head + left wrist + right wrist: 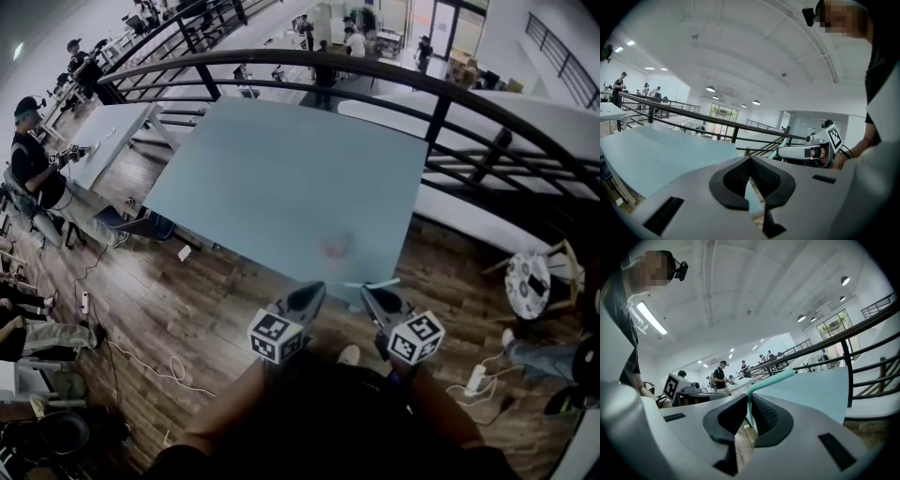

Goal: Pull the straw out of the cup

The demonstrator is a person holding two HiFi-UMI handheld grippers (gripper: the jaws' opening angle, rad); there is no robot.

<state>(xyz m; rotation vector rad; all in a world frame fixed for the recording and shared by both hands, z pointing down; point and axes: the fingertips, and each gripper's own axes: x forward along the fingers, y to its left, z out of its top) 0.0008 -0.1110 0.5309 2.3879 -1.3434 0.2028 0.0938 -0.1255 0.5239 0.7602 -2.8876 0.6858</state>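
Note:
In the head view a small, faint pinkish cup [334, 247] stands on the pale blue table [281, 178] near its front edge. A bent teal straw [375, 284] is out of the cup, held level just off the table edge. My right gripper [367, 292] is shut on the straw, which in the right gripper view runs up from between the pads and bends right [771, 380]. My left gripper [317, 287] hangs beside it with jaws closed on nothing [750, 162]. Both grippers are below the cup, over the floor.
A black railing [441, 103] curves round the table's far and right sides. Wooden floor with cables and a power strip [476, 379] lies below. A seated person [33, 169] is at the left, and a round stool [530, 281] at the right.

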